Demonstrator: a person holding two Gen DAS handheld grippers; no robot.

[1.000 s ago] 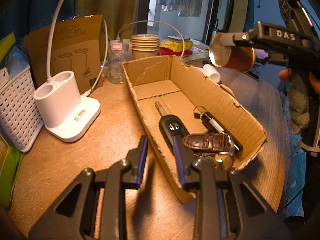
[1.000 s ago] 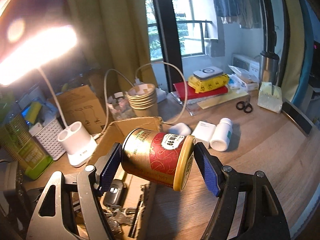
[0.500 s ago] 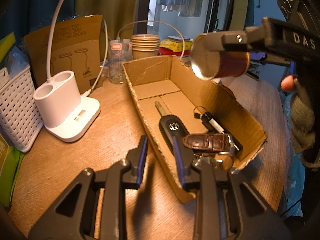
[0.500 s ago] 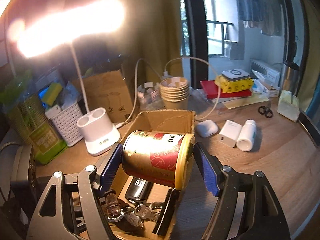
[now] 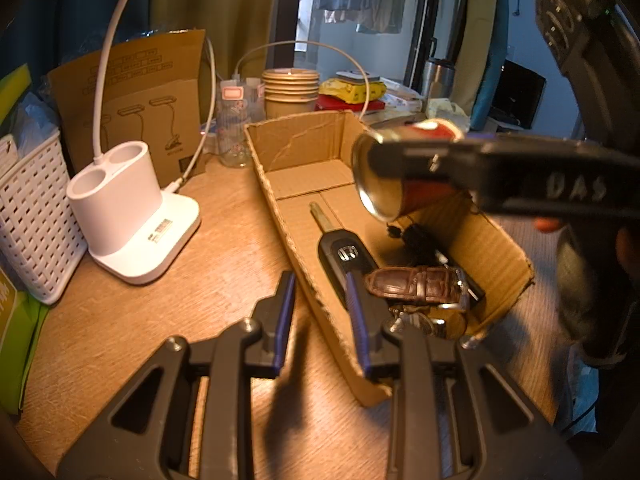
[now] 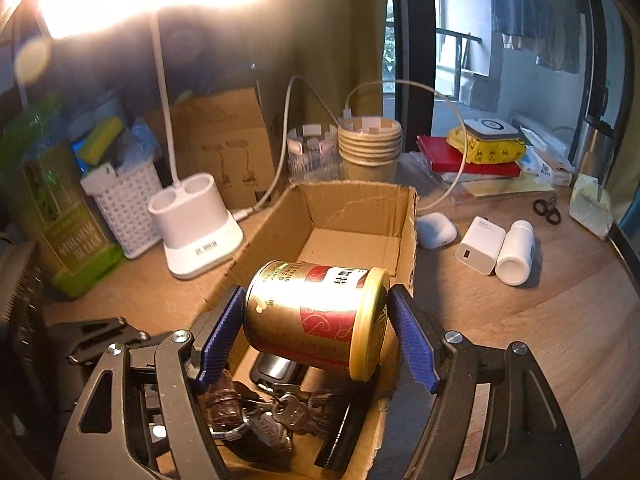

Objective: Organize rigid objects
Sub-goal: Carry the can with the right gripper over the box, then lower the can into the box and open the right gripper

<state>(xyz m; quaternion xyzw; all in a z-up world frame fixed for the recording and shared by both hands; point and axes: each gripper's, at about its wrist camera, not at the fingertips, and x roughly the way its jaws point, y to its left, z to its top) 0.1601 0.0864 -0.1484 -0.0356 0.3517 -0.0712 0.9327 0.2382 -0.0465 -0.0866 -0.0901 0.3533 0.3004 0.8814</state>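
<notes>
My right gripper (image 6: 316, 328) is shut on a red and gold tin can (image 6: 316, 316), held on its side above the open cardboard box (image 6: 352, 200). The can (image 5: 384, 184) also shows in the left wrist view, over the box's middle. Inside the box (image 5: 292, 140) lie a car key (image 5: 344, 252), a brown leather watch strap (image 5: 416, 284), loose keys (image 6: 288, 404) and a black pen. My left gripper (image 5: 320, 320) straddles the box's near left wall, its jaws slightly apart.
A white lamp base (image 5: 132, 216), a white basket (image 5: 28, 220) and a flat carton (image 5: 136, 96) stand left of the box. Stacked paper cups (image 6: 368, 144) stand behind it. An earbud case (image 6: 436, 228), charger (image 6: 480, 248), white bottle (image 6: 516, 256) and scissors (image 6: 546, 210) lie to the right.
My right gripper has carried the can leftwards and down, from beside the box to over its middle. The left gripper has not moved.
</notes>
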